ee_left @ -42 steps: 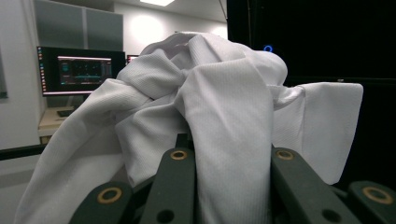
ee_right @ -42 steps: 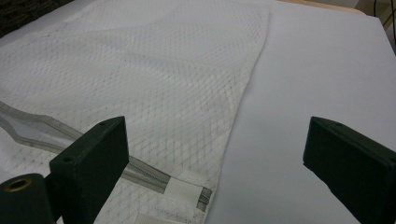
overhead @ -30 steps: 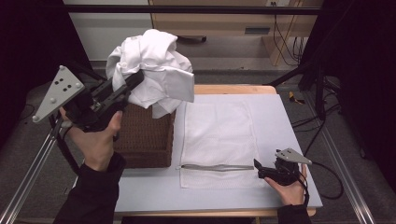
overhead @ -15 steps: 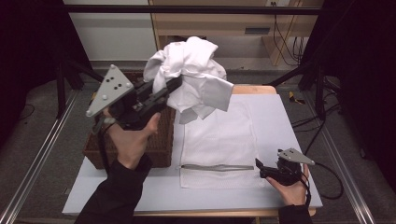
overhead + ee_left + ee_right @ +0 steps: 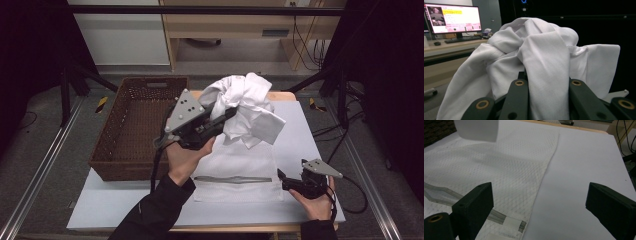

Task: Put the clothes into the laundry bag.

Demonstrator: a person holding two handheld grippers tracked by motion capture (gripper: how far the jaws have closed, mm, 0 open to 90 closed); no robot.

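Observation:
A bunched white garment [image 5: 246,106] hangs in the air above the table, with my left gripper [image 5: 226,116] shut on it from the left. In the left gripper view the garment [image 5: 541,57] spills up and over both black jaws of the left gripper [image 5: 546,97]. Below it a flat white mesh cloth [image 5: 235,162] lies on the white tabletop [image 5: 300,135], with a grey strip [image 5: 232,179] across its near part. My right gripper [image 5: 283,180] rests at the front right, open, with its jaws pointing at the mesh cloth's right edge [image 5: 499,165]; nothing sits between the jaws of the right gripper [image 5: 540,195].
A brown wicker basket [image 5: 107,150] stands at the left of the table, and what shows of its inside is bare. A desk with a lit monitor [image 5: 452,16] stands off to one side. Metal frame rails run along both sides of the table.
My left hand has carried the garment to the right and lower, from over the basket to over the mesh cloth. The right gripper has stayed where it was.

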